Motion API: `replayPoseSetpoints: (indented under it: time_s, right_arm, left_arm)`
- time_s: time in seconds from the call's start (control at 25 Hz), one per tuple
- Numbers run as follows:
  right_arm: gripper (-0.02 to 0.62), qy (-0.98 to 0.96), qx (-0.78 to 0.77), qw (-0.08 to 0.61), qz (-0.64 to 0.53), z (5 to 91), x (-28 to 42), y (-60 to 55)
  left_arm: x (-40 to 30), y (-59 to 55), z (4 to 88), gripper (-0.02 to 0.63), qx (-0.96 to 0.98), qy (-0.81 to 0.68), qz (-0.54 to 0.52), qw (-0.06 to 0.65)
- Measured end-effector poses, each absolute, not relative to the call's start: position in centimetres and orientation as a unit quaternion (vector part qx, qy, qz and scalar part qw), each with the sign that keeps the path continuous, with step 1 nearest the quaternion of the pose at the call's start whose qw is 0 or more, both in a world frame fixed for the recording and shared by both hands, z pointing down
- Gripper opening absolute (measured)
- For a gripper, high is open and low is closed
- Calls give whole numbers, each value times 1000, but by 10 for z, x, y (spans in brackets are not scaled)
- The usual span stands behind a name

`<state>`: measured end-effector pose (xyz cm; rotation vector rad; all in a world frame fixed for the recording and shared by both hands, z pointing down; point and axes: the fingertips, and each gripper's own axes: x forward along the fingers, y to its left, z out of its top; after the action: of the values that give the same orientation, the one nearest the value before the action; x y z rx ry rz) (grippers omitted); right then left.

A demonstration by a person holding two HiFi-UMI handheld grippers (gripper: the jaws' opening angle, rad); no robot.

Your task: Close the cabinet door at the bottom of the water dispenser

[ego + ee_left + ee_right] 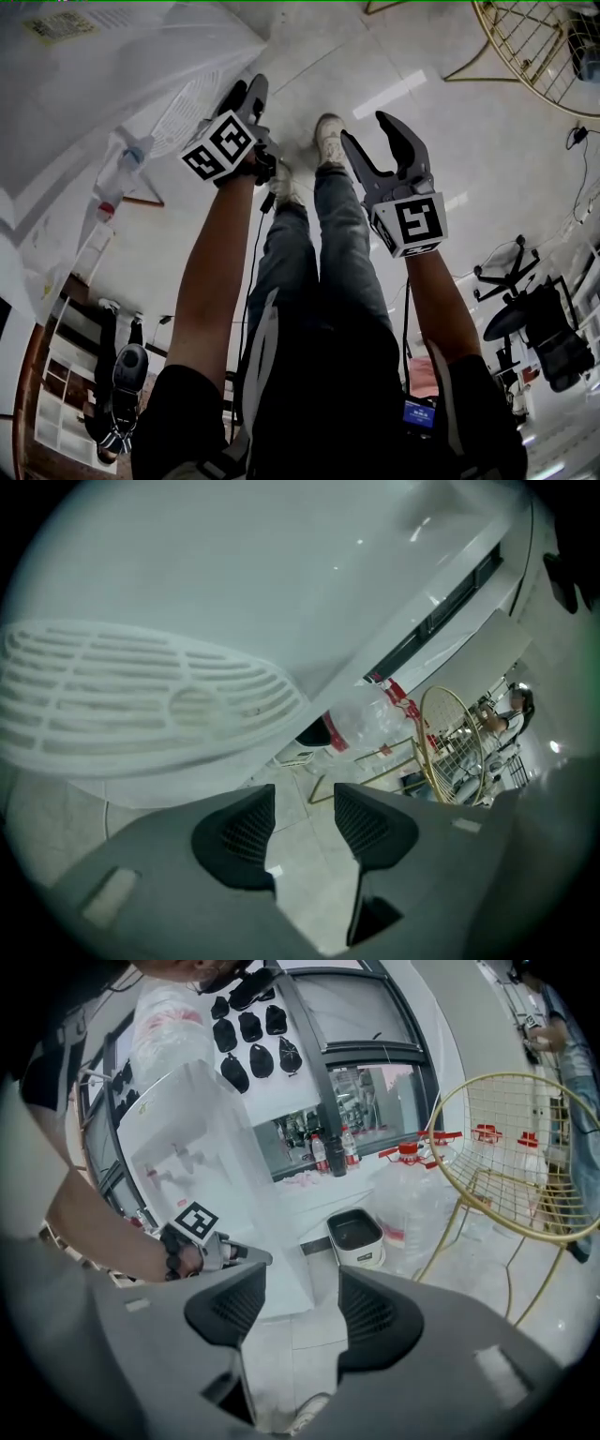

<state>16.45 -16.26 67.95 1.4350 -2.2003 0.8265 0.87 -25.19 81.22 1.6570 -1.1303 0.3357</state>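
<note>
Jaws of the left gripper [305, 803] stand half apart on nothing, just beside the drip grille [141, 700] of the water dispenser [202, 1138]. The right gripper [300, 1283] is likewise parted and empty, apparently just kept clear. The cabinet door lies lower, below that grille, and I cannot see it plainly. A bin [356, 1234] and a gold wire frame [506, 1157] stand well aside, so nothing blocks the reach.

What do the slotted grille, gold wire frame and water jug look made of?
The slotted grille looks like white moulded plastic, matte, with uniform ribs. The gold wire frame is likely metal: shiny gold coat, thin rods. The water jug is probably clear plastic: see-through walls.
</note>
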Motion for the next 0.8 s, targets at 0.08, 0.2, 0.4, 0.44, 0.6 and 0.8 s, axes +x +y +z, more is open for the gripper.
replayPoseSetpoints:
  time_s: [0.08, 0.2, 0.4, 0.44, 0.6, 0.8]
  right_arm:
    - [242, -785, 516, 190, 284, 666, 162, -160]
    - [230, -781, 531, 173, 279, 634, 157, -152]
    - [219, -775, 569, 105, 255, 548, 149, -147]
    - [219, -777, 571, 99, 245, 534, 148, -146]
    - [218, -787, 565, 101, 225, 481, 143, -122]
    - [191, -802, 559, 72, 196, 398, 130, -120]
  left_arm:
    - [15, -246, 792, 207, 713, -457, 148, 510]
    - [18, -230, 746, 167, 744, -434, 152, 485]
    - [20, -212, 650, 175, 805, -399, 139, 416]
    - [22, -210, 631, 179, 818, -393, 139, 397]
    - [18, -186, 540, 179, 861, -366, 147, 321]
    - [6, -173, 435, 175, 897, -346, 136, 237]
